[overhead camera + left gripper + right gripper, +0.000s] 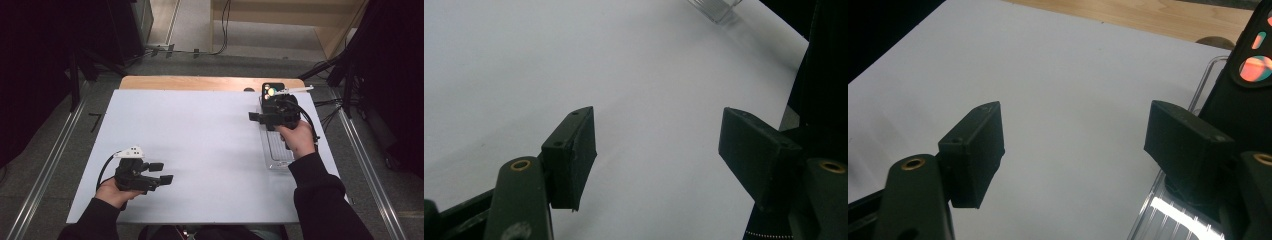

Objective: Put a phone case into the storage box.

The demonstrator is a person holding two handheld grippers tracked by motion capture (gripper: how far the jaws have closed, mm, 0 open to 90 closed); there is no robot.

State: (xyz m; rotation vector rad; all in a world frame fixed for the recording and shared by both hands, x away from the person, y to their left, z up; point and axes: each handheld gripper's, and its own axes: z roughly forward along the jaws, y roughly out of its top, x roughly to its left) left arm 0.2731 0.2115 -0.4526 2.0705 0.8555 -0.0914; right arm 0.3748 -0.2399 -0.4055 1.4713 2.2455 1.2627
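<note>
- The left gripper (162, 172) is seen at the lower left of the high view, held in the person's left hand (112, 192) above the white table cover (200, 135).
- In the left gripper view, its claw (656, 145) is spread wide, with nothing but bare white cover between the two black jaws; nothing is gripped.
- The right gripper (260, 111) is seen at the upper right of the high view, held in the right hand (297, 140) over the far end of a clear plastic tray (277, 150).
- In the right gripper view, its claw (1075, 140) is also parted, and only white cover lies between the jaws; nothing is pinched.
- The clear plastic tray is laid along the right side of the cover, right of centre in the high view, with its long side running toward the far edge. Its ribbed bottom and rim (1205, 75) are seen at the lower right of the right gripper view, beneath the right-hand jaw. One corner of it (716, 10) is caught at the top edge of the left gripper view.
- A black device with coloured lit spots (272, 90) is seen just beyond the right gripper at the tray's far end; in the right gripper view it (1253, 55) sits at the upper right edge. Whether it rests in the tray cannot be told.
- A strip of bare wooden tabletop (200, 82) is left uncovered along the far edge of the cover.
- The two grippers are kept well apart, at opposite sides of the cover.
</note>
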